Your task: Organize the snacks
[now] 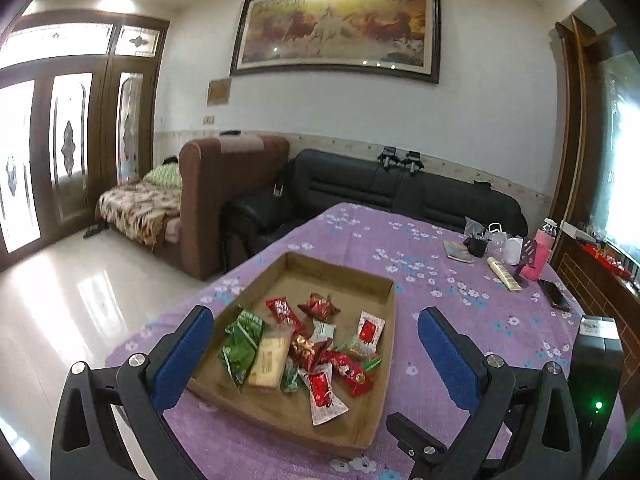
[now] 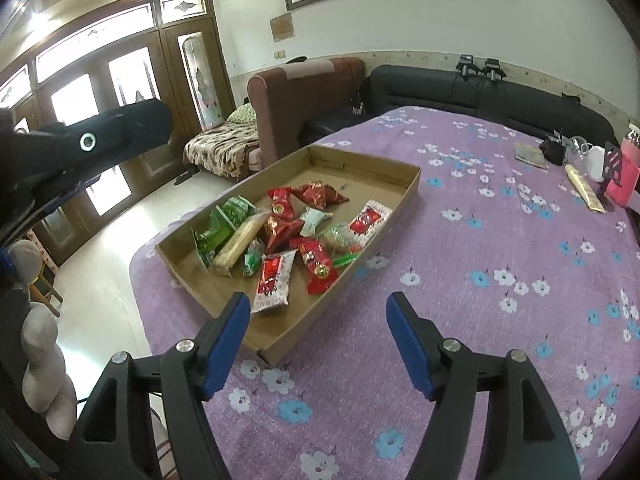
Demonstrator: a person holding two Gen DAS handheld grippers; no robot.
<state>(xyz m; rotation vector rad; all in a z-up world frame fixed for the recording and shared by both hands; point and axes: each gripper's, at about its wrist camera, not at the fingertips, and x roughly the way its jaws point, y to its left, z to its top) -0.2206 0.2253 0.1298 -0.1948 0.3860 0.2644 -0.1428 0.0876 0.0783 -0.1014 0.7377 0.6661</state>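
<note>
A shallow cardboard tray [image 1: 340, 276] [image 2: 360, 176] lies on the purple flowered tablecloth [image 1: 440, 280] [image 2: 480, 260]. Several snack packets are piled loose in its near half: green packets [image 1: 242, 340] [image 2: 224, 224], a tan wafer pack [image 1: 270, 356] [image 2: 240, 240], and red and white sachets [image 1: 324, 394] [image 2: 272, 280]. The tray's far half is bare. My left gripper [image 1: 316, 312] hovers open over the tray's near end, with nothing pressed between its blue pads. My right gripper [image 2: 318, 298] is open above the tray's near right corner and holds nothing.
At the table's far right stand a pink bottle [image 1: 540, 254] [image 2: 624, 184], a white cup [image 1: 514, 248], a cream tube [image 1: 504, 274], a notebook [image 1: 458, 250] and a phone [image 1: 556, 294]. The table's left edge drops to a tiled floor [image 1: 80, 280]. A black sofa [image 1: 380, 188] stands behind.
</note>
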